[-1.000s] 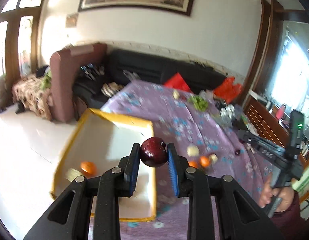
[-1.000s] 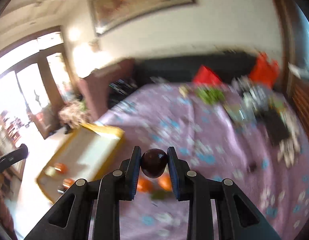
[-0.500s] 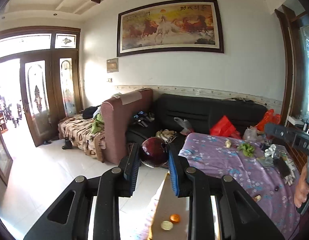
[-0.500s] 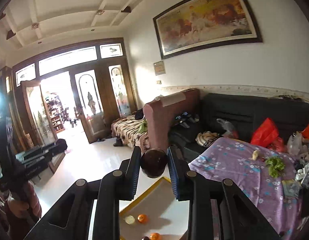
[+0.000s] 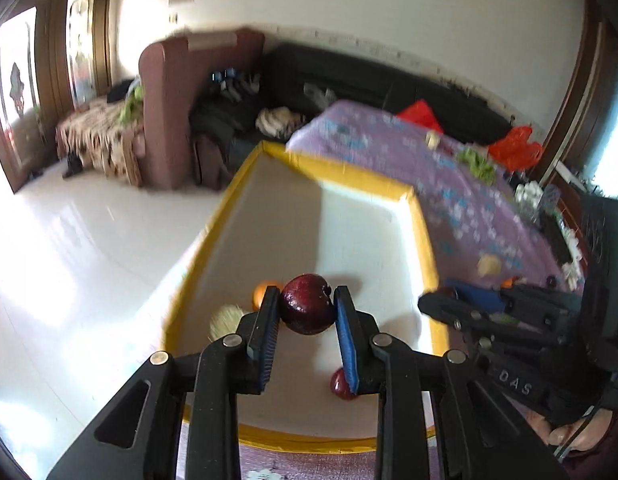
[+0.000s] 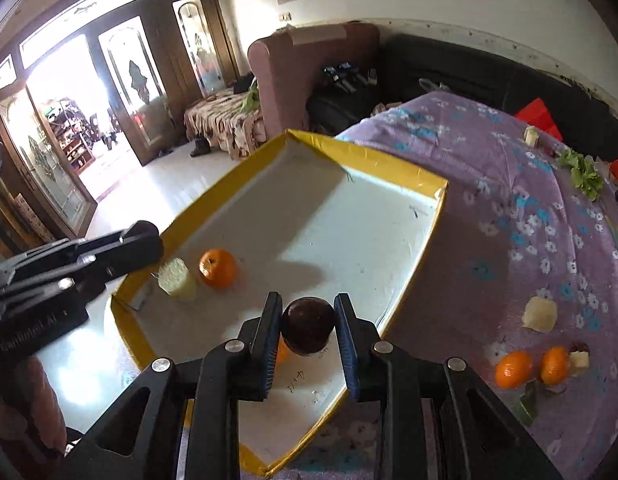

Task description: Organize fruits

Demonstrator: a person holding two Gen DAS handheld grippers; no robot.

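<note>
My left gripper (image 5: 307,309) is shut on a dark red apple (image 5: 307,309) and hangs over the near part of the yellow-rimmed white tray (image 5: 341,168). My right gripper (image 6: 308,325) is shut on a dark brown-red fruit (image 6: 308,325) above the tray (image 6: 373,156), near its right rim. In the tray lie an orange (image 6: 217,268), a pale yellow fruit (image 6: 176,279) and a small red fruit (image 5: 340,385); a second orange fruit (image 6: 283,354) is mostly hidden behind my right fingers. The other gripper shows at the edge of each view.
On the purple flowered cloth (image 6: 509,208), right of the tray, lie two oranges (image 6: 513,368), pale fruit pieces (image 6: 541,314) and some greens (image 6: 585,174). A black sofa (image 6: 469,76) and a brown armchair (image 6: 293,68) stand behind. White floor lies to the left.
Both grippers have swung down from facing the room to pointing at the tray, each still holding its fruit. The tray now fills the middle of both views.
</note>
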